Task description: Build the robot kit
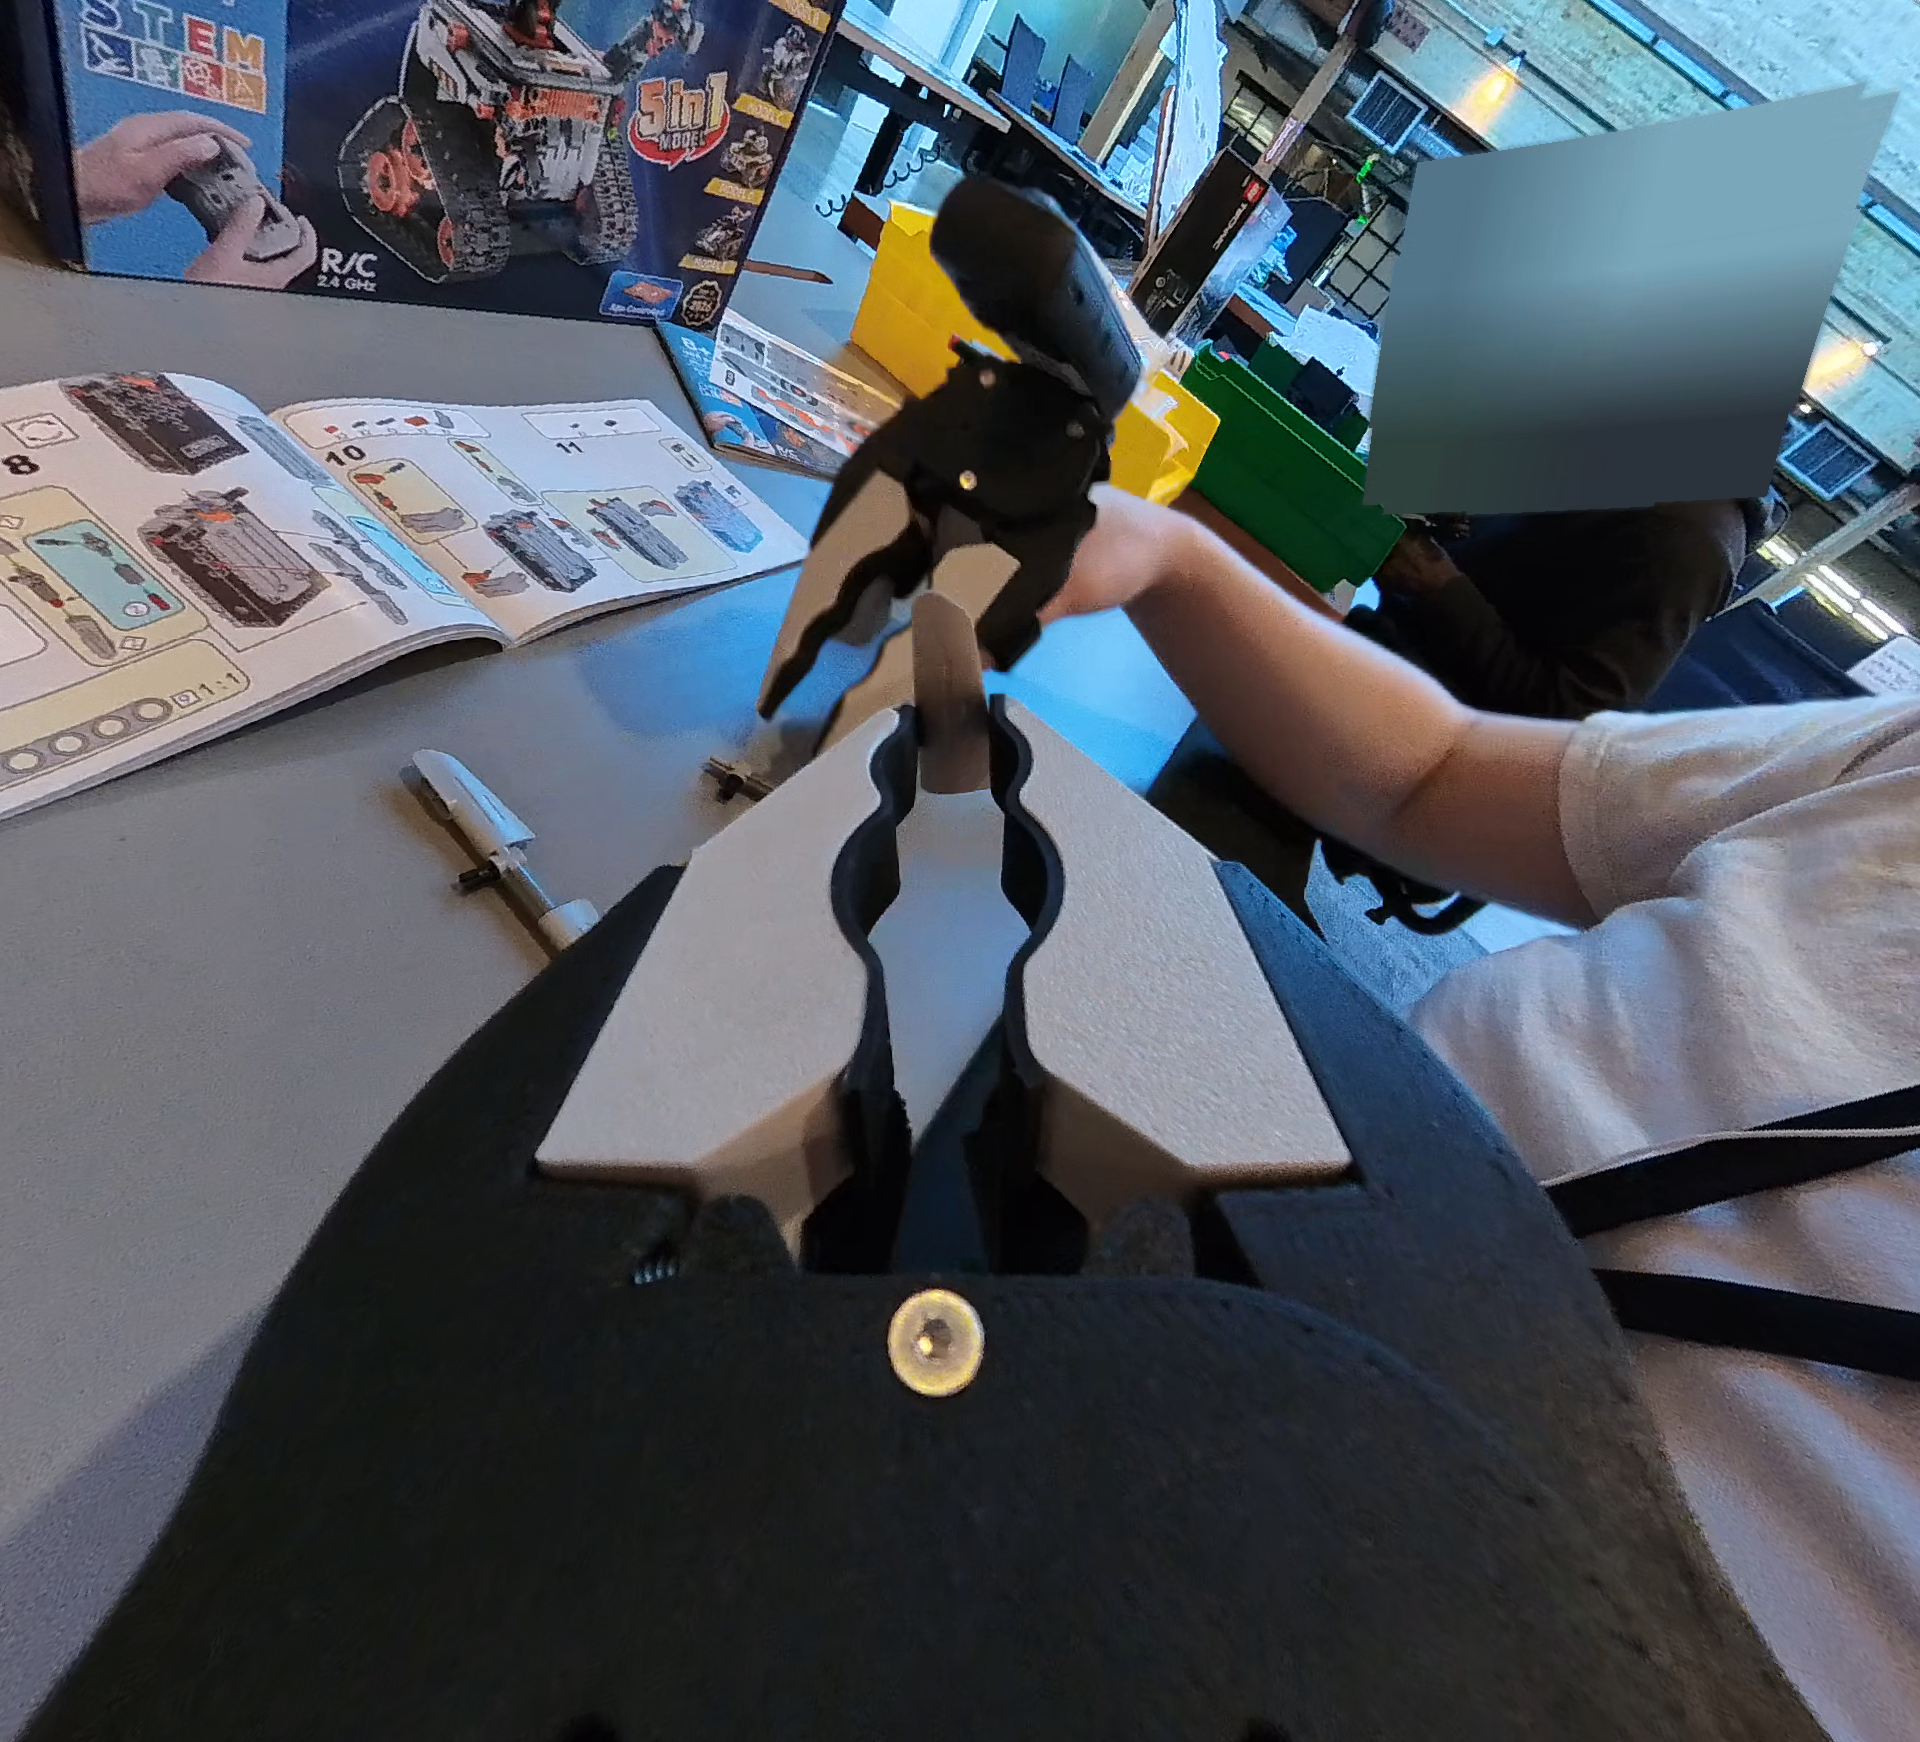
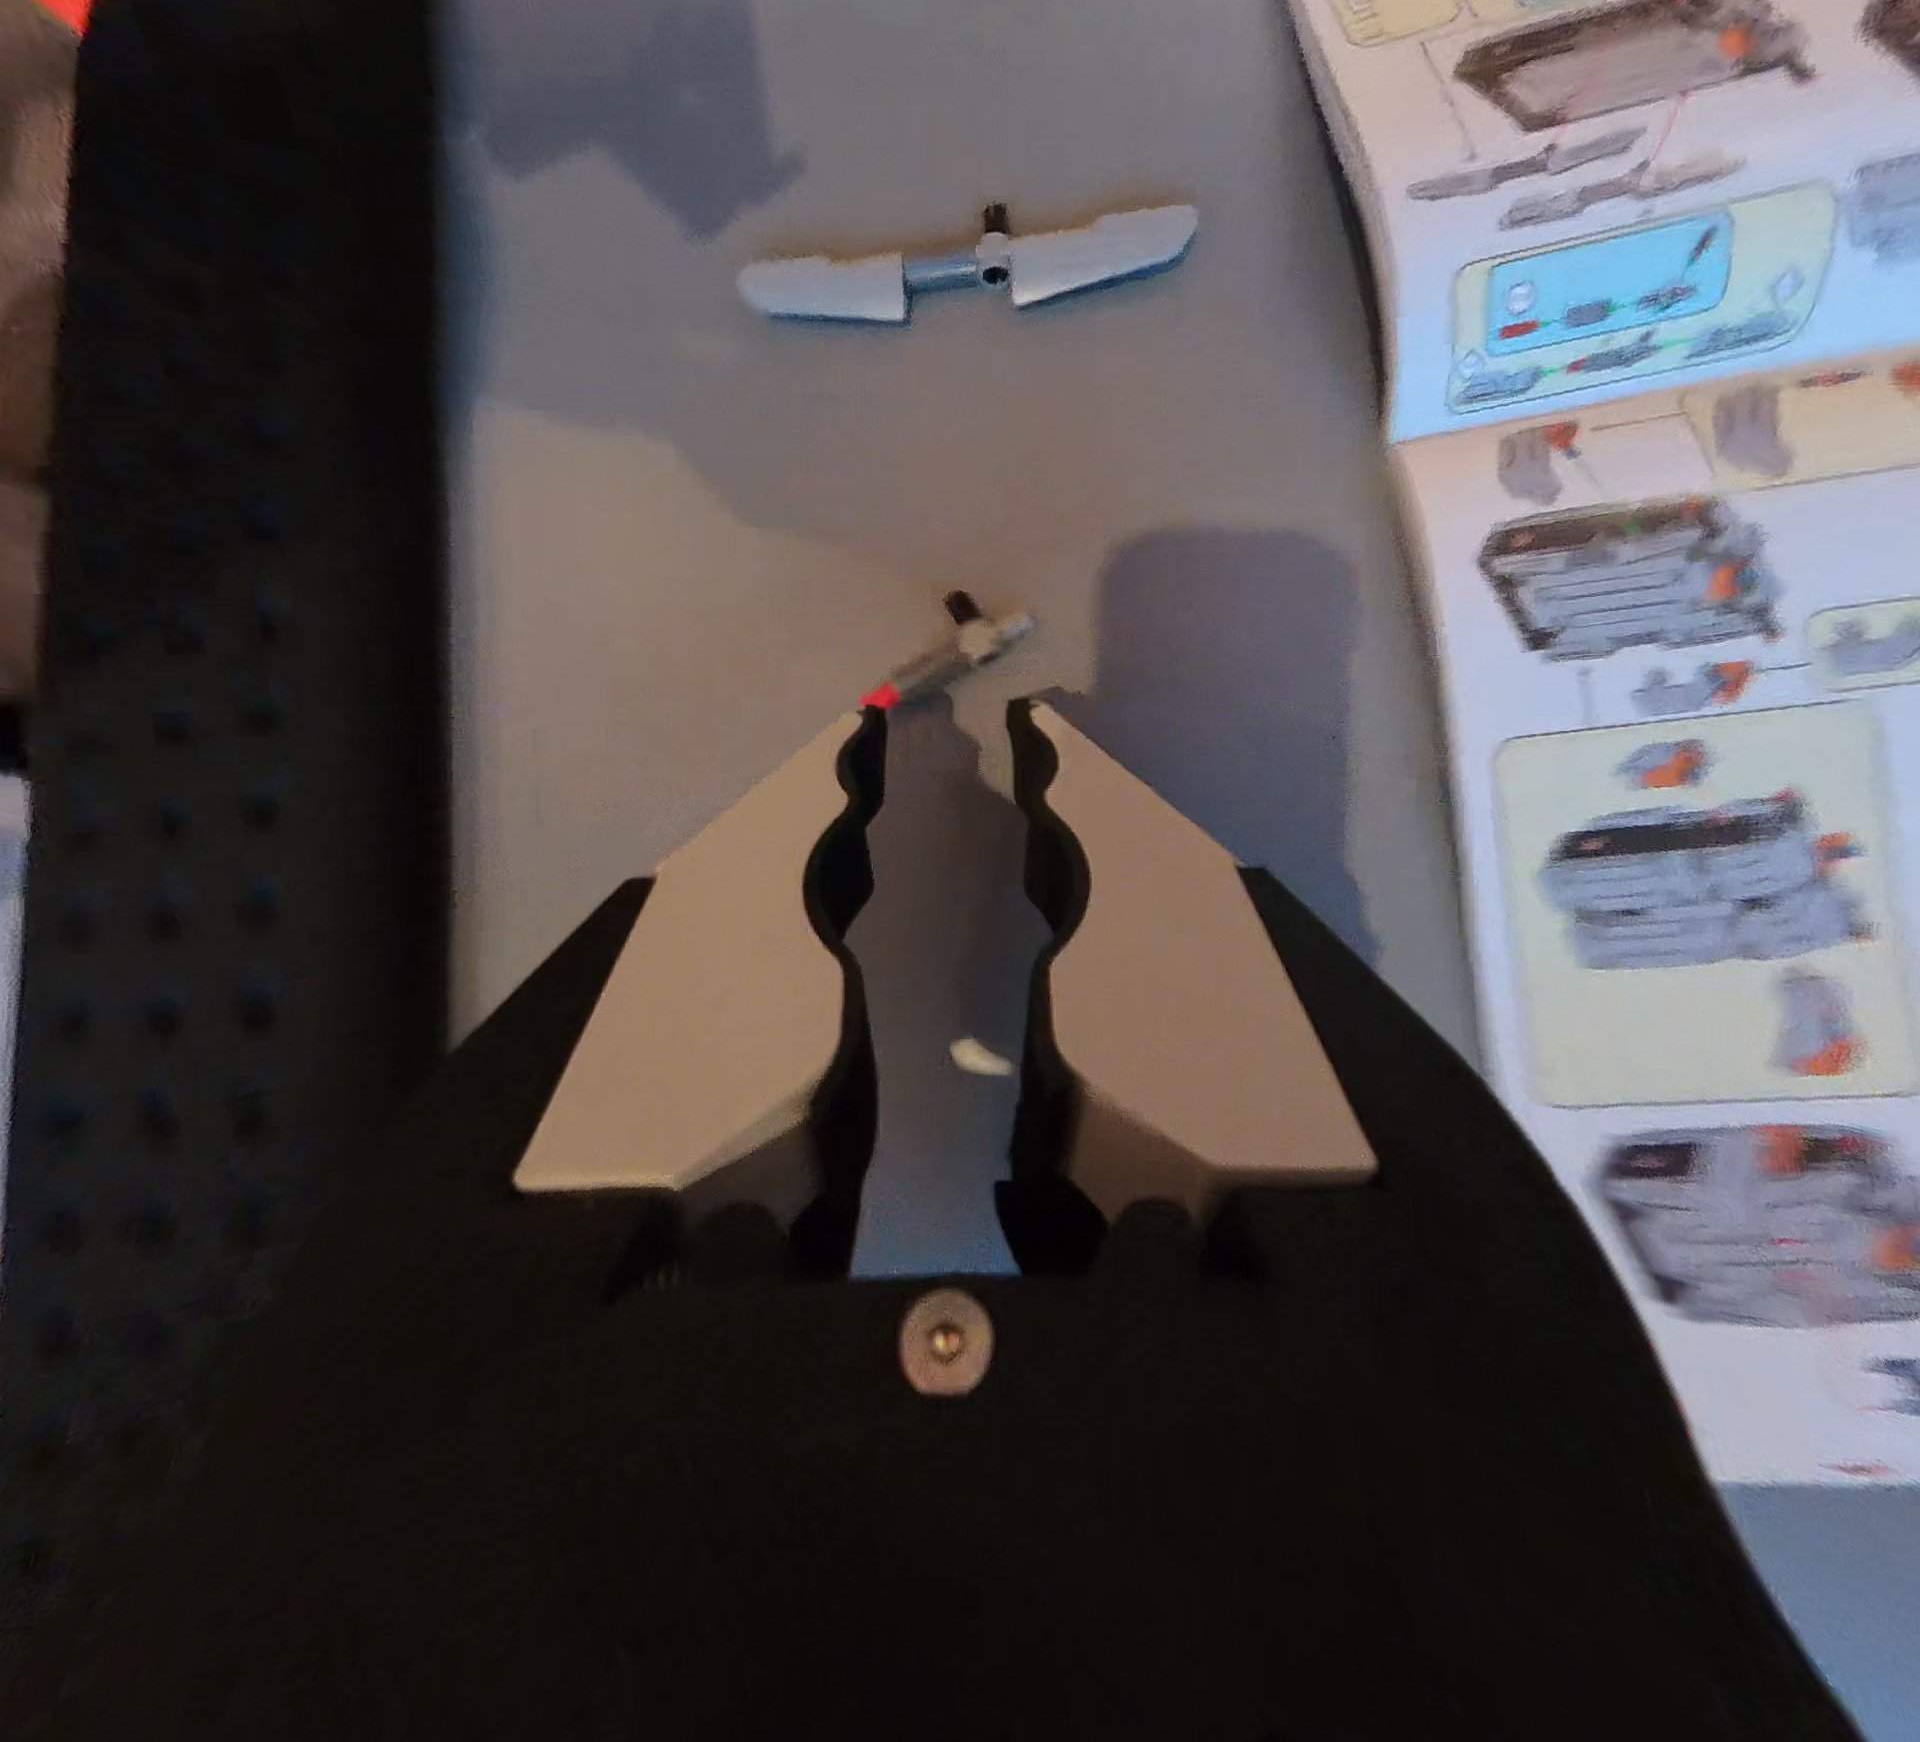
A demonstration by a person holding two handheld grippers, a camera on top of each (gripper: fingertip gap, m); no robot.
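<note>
Spreading across both views, a grey desk (image 1: 260, 1017) carries everything pictured. A large dark blue building-kit box (image 1: 436, 51) stands in the upper left of the left wrist view, with an open instruction booklet (image 1: 343, 539) lying flat below it at left centre; the same booklet runs down the right edge of the right wrist view. Yellow bins (image 1: 925, 310) and green bins (image 1: 1288, 466) sit behind, at upper centre. A person's bare forearm (image 1: 1330, 716) reaches in from the right, holding the right claw (image 1: 894, 653), which hangs above the desk at frame centre with its fingers parted. The left claw (image 1: 951, 736) fills the lower frame, its jaws narrowly apart and gripping nothing that can be seen. A silver winged part (image 1: 488, 835), two blades joined by a small hub, lies on the desk at left centre, just beside the left claw's body; in the right wrist view it lies at upper centre, well apart from the claw tips. Smallest of all, a grey axle piece with a red end (image 2: 940, 658) rests on the desk just beyond the right claw's fingertips (image 2: 862, 736), not gripped.
</note>
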